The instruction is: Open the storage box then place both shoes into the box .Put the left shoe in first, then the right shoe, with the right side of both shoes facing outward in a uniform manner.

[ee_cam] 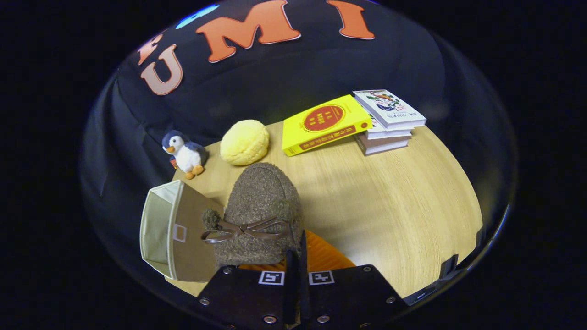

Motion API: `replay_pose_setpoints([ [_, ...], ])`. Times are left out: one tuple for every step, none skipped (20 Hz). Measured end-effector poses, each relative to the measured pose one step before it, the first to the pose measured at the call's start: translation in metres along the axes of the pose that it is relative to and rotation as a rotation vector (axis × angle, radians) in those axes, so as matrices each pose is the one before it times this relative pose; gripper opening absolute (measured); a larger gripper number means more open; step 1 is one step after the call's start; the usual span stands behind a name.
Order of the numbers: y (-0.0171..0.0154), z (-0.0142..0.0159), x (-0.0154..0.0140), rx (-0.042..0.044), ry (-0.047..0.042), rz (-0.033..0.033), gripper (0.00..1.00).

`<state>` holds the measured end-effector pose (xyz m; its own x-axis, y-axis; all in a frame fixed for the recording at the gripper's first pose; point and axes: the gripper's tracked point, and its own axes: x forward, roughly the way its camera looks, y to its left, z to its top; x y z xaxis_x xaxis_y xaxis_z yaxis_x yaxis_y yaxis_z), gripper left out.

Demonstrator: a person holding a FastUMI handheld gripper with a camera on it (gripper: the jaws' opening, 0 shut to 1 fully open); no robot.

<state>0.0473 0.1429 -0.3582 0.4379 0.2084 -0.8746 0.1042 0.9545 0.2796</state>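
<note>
Gripper [297, 256] fingers pinched together on the heel edge of a fuzzy brown shoe [261, 211], shoe held above the wooden table [390, 197], just beside the open beige storage box [172, 229], penguin toy [185, 153] beyond

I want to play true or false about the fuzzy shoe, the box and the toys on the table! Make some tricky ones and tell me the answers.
1. The gripper holds a fuzzy brown shoe. True; its fingers are pinched together on the shoe's rear edge.
2. The shoe has a bow. True.
3. The penguin toy sits inside the storage box. False; it stands on the table beyond the box.
4. The yellow book lies flat on the table. False; it leans on the stack of books.
</note>
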Motion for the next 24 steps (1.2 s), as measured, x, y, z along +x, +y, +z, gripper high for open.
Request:
replay_pose_setpoints([
  [0.01469,0.00238,-0.00312,-0.01368,0.0016,0.00495,0.05],
  [0.01415,0.00058,-0.00231,-0.00414,0.00695,0.00622,0.05],
  [0.01773,0.00123,-0.00101,-0.00004,0.00414,0.01108,0.05],
  [0.01783,0.00196,-0.00192,0.00074,-0.00011,0.01343,0.05],
  [0.01842,0.00222,-0.00213,-0.00326,-0.00436,0.01274,0.05],
  [0.01879,0.0017,-0.00022,-0.00948,-0.00408,0.01158,0.05],
  [0.0153,-0.00013,0.00065,-0.00845,0.00085,0.00962,0.05],
  [0.01841,-0.00216,0.00215,-0.00448,0.00614,0.01307,0.05],
  [0.0169,-0.00169,0.00148,0.00231,0.00564,0.01315,0.05],
  [0.01635,-0.00094,0.00289,0.00536,0.00724,0.00995,0.05],
  [0.01422,-0.00143,0.00333,0.00344,0.00431,0.00781,0.05],
  [0.01166,-0.00111,0.00272,-0.0015,0.00327,0.00227,0.05],
  [0.00997,-0.00085,0.00414,-0.00399,0.00158,-0.0026,0.05],
  [0.00978,-0.00165,0.00713,-0.00479,0.00334,-0.00368,0.05],
  [0.00765,-0.00278,0.00623,-0.00031,0.00548,-0.00673,0.05],
  [0.00629,-0.00398,0.00581,-0.00297,0.00631,-0.00695,0.05],
  [0.00342,-0.00474,0.00622,-0.00215,0.00838,-0.01393,0.05],
  [0.00238,-0.00541,0.00659,-0.00504,0.01103,-0.01311,0.05],
  [0.00215,-0.00475,0.00713,-0.00796,0.00931,-0.01403,0.05],
  [0.00109,-0.00539,0.00694,-0.00956,0.01018,-0.01232,0.05],
  [0.00082,-0.00354,0.00714,-0.01076,0.00737,-0.01091,0.05],
  [-0.00115,-0.00428,0.00463,-0.00924,0.00951,-0.01763,0.06],
  [-0.00091,-0.00436,0.00465,-0.00785,0.01083,-0.01653,0.08],
  [0.00042,-0.00251,0.00464,-0.00658,0.00577,-0.01227,0.08],
])
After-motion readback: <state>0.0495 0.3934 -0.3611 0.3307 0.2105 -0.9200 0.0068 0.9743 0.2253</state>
